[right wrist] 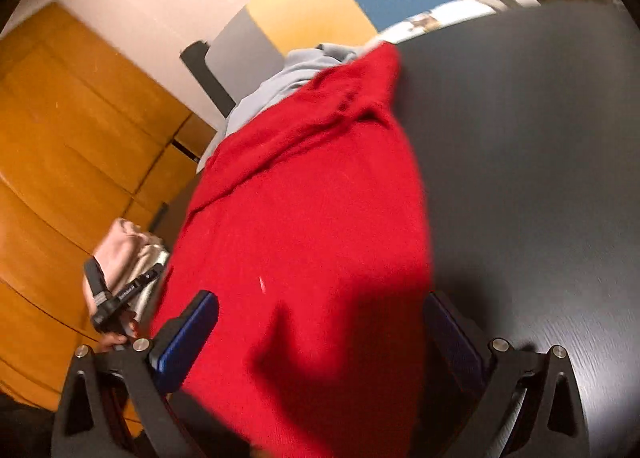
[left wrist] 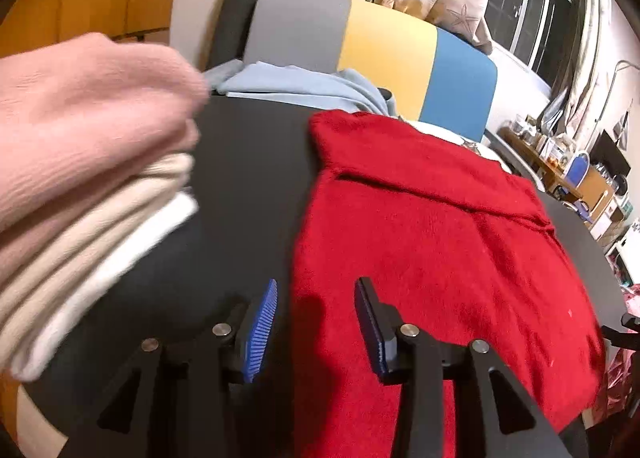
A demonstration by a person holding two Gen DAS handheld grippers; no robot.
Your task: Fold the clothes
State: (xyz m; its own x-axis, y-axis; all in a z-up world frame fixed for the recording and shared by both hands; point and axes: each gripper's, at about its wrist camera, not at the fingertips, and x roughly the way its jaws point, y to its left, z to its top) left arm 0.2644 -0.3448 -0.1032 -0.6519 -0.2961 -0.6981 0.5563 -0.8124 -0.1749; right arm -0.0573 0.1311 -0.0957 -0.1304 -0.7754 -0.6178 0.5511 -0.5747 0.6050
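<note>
The fuzzy red knitted sweater lies spread flat on the dark tabletop, right in front of both tongs. It looks soft, floppy and light, so it will bend and sag when lifted. A good place to pinch it would be the near edge or a corner.

The left tongs are partly open and hold nothing; the sweater's left edge lies just ahead of them. The right tongs are wide open with red cloth between the pads, but they do not squeeze it.

Left of the left tongs sits a stack of folded pink, cream and white clothes. Beyond the sweater lies a crumpled light blue cloth.
</note>
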